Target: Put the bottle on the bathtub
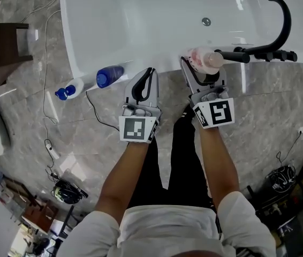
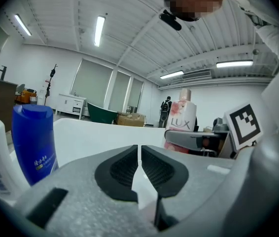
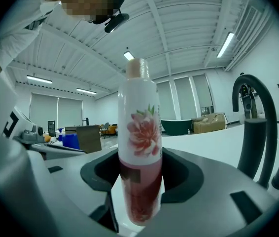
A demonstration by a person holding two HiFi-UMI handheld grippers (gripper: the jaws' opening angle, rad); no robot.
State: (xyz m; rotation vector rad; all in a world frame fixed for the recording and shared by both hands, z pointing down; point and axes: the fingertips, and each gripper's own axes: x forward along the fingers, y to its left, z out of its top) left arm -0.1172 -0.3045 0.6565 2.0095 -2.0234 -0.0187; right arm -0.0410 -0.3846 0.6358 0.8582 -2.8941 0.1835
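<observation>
Gripping the bottle (image 3: 140, 147) around its lower half, the right hand-held gripper (image 1: 197, 63) has both jaws pressed on the bottle's sides. The bottle is upright, over the near rim of the bathtub (image 1: 141, 20) and just beside the black faucet (image 1: 280, 25). Its base is hidden behind the jaws in the right gripper view and under the pale cap in the head view, so contact with the rim cannot be told. The upper body is white with a pink flower print. The lower part reads as dark red-pink, apparently liquid seen through the wall; no exact level can be made out. The left hand-held gripper (image 2: 139, 157) is closed, pads meeting with nothing between them, its tips near the tub's near rim. A blue bottle (image 1: 110, 75) and a white bottle with a blue cap (image 1: 71, 90) stand side by side at the tub's left corner. The lens distortion leaves their footing unclear, and the white one is cut off at the edge of the left gripper view. Inside the basin a round drain (image 1: 206, 21) shows.
</observation>
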